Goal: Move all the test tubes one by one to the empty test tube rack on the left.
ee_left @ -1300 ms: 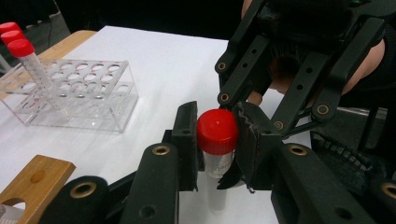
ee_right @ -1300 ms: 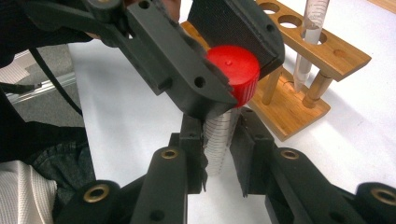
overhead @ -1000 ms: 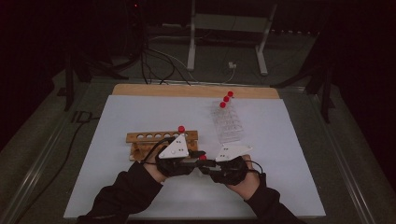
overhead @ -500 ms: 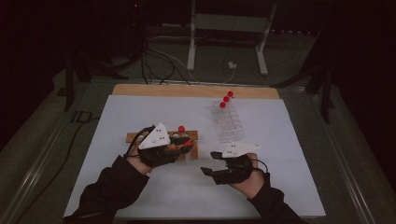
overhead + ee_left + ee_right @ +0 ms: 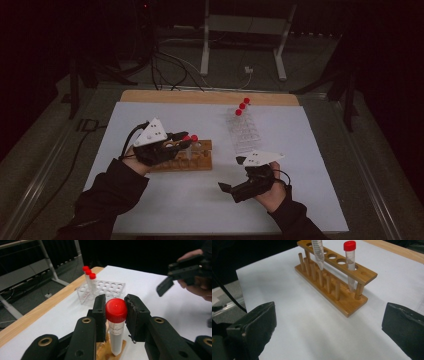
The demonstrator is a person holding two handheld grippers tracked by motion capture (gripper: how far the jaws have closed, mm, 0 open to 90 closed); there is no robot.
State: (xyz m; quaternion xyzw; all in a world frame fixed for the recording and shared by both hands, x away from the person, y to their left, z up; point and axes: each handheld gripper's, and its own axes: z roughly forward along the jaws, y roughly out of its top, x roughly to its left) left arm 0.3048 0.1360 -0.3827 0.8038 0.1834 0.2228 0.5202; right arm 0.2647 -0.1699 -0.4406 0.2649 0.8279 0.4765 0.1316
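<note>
My left gripper (image 5: pixel 184 143) is shut on a red-capped tube (image 5: pixel 116 315), gripping it just under the cap, and holds it upright over the wooden rack (image 5: pixel 197 161). In the right gripper view the held tube (image 5: pixel 318 252) hangs with its tip at the rack's (image 5: pixel 352 300) top board; I cannot tell if it is in a hole. A second red-capped tube (image 5: pixel 350 262) stands in a hole near the rack's end. My right gripper (image 5: pixel 227 190) is off to the rack's right, open, with its jaws (image 5: pixel 329 315) wide apart and nothing between them.
A clear plastic rack (image 5: pixel 243 132) lies at the back right of the white mat (image 5: pixel 300 150), with three red-capped tubes (image 5: pixel 242 106) at its far end. A wooden board (image 5: pixel 210 97) borders the mat's far edge. Cables and a stand's legs lie beyond the table.
The two grippers were together at the mat's middle with a tube between them. The left gripper has since carried the tube back-left over the wooden rack; the right gripper has drawn back, open.
</note>
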